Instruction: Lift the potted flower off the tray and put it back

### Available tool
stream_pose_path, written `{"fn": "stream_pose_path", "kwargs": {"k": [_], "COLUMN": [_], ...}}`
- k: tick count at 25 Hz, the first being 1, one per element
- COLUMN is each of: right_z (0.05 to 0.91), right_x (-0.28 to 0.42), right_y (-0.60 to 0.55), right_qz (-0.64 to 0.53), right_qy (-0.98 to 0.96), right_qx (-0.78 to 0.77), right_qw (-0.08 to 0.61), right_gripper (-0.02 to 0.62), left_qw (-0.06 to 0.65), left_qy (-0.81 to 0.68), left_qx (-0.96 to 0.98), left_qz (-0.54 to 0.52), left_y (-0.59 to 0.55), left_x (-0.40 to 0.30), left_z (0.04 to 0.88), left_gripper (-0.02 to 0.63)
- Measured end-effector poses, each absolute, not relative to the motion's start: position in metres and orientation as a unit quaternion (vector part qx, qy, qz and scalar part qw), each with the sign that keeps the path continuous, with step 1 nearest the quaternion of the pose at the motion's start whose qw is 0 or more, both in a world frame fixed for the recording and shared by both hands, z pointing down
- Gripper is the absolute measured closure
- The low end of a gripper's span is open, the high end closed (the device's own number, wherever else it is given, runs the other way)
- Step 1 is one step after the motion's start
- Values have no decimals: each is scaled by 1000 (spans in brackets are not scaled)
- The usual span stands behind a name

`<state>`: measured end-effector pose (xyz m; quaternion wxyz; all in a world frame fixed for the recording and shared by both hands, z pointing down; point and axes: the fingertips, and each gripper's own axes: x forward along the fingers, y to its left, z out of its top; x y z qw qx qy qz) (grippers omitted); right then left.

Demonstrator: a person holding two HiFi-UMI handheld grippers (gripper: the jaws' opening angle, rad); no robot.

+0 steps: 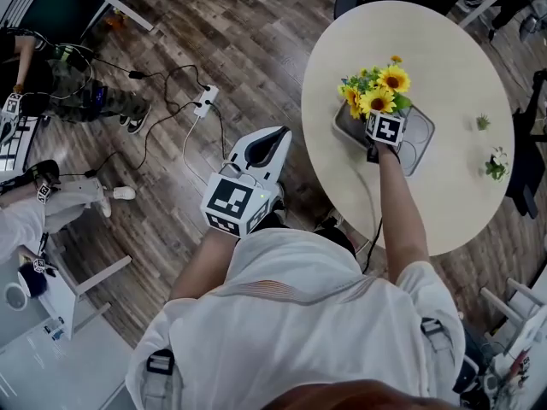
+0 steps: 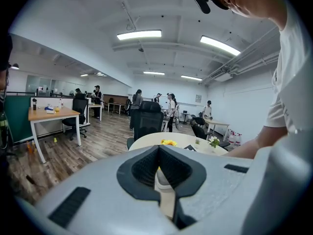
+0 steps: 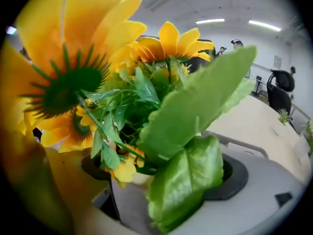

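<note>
Right gripper view: right gripper (image 3: 159, 175) grasps the potted flower (image 3: 161, 102) between its jaws, over the tray (image 1: 417, 148); left gripper (image 1: 272, 142) clenched, empty. We judge it light, top-heavy: grip the pot.

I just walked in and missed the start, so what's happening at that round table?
A person holds a two-jaw gripper in each hand. The right gripper is at the potted flower, with its jaws either side of the pot and apparently gripping it, over the grey tray on the round table. Leaves hide whether the pot has left the tray. The left gripper is shut and empty, held off the table over the wood floor.
</note>
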<state>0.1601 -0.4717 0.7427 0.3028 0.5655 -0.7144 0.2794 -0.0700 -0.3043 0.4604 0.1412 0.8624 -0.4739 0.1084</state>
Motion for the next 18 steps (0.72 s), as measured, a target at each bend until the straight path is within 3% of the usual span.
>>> {"fn": "stream_pose_path", "kwargs": {"k": [18], "right_z": [683], "right_x": [144], "right_y": [-439], "right_qz": [199], "right_qy": [-757], "right_qx": [549], "right_qw": [293], "right_gripper": [91], "left_qw": [131], "left_qy": [-458], "left_qx": [874], "left_qz": [99], "left_y": [-306], "left_x": [-60], "left_z": [447], "left_gripper": [601]}}
